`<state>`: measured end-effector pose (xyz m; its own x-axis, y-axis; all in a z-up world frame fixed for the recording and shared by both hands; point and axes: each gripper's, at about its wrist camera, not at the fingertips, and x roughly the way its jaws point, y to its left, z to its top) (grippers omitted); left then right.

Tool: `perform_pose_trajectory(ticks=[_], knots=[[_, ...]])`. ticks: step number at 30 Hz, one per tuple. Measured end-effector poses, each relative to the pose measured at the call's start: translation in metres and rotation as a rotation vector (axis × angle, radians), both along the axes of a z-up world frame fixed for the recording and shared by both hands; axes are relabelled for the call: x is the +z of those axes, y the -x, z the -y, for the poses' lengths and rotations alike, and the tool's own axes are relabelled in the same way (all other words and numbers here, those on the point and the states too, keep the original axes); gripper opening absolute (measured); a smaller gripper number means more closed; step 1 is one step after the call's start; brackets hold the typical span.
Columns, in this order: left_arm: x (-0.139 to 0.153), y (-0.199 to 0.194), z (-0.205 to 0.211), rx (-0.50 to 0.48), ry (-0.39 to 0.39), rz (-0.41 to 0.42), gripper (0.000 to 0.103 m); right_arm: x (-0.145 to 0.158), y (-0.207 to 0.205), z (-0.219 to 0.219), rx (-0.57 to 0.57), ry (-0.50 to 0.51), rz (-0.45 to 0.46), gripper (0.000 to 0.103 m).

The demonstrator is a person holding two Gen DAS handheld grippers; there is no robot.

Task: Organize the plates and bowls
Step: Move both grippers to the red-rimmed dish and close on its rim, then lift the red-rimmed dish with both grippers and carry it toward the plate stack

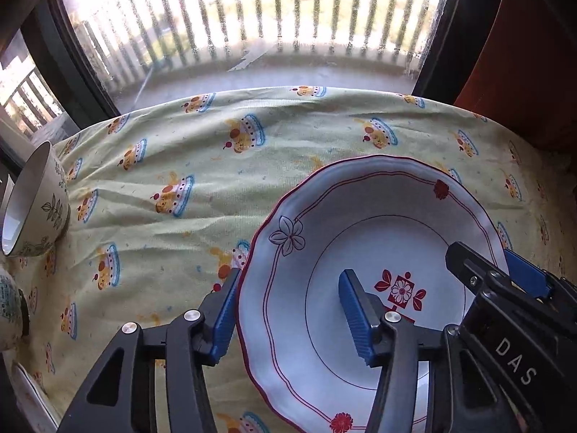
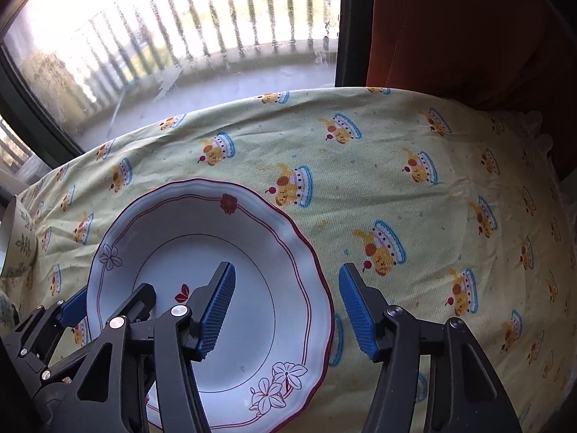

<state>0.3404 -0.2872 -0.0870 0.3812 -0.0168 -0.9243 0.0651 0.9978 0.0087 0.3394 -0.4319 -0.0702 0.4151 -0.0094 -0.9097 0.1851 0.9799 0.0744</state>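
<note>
A deep white plate (image 1: 360, 223) (image 2: 252, 238) with a red scalloped rim and flower prints lies on the yellow patterned tablecloth (image 1: 162, 151). My left gripper (image 1: 290, 278) is open and straddles the plate's left rim, with one blue pad outside on the cloth and one over the well. My right gripper (image 2: 286, 269) is open and straddles the right rim in the same way. Neither pair of pads presses on the rim. Each gripper also appears in the other's view: the right gripper (image 1: 494, 263) and the left gripper (image 2: 108, 299).
A leaf-patterned bowl (image 1: 36, 202) (image 2: 18, 241) stands at the left edge of the table, and a second bowl (image 1: 10, 310) sits nearer to me. A window with balcony railings (image 1: 252, 18) runs behind the table. Orange fabric (image 1: 523, 72) hangs at the back right.
</note>
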Motion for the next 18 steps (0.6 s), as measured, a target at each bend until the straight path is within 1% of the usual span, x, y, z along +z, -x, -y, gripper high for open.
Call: perform_pose_trajectory(ticks=[2, 5, 8, 18], knots=[[0.000, -0.001, 0.000, -0.005, -0.004, -0.003, 0.055, -0.002, 0.000, 0.000, -0.004, -0.021, -0.003, 0.055], [0.001, -0.001, -0.003, -0.016, -0.002, -0.013, 0.055, -0.001, 0.002, -0.003, -0.015, -0.008, -0.002, 0.055], [0.000, 0.002, -0.005, -0.014, -0.009, -0.028, 0.055, 0.000, 0.006, -0.006, -0.020, -0.017, -0.013, 0.055], [0.002, 0.045, -0.035, 0.004, -0.028, -0.090, 0.055, 0.002, 0.047, -0.035, 0.047, -0.058, -0.072, 0.055]])
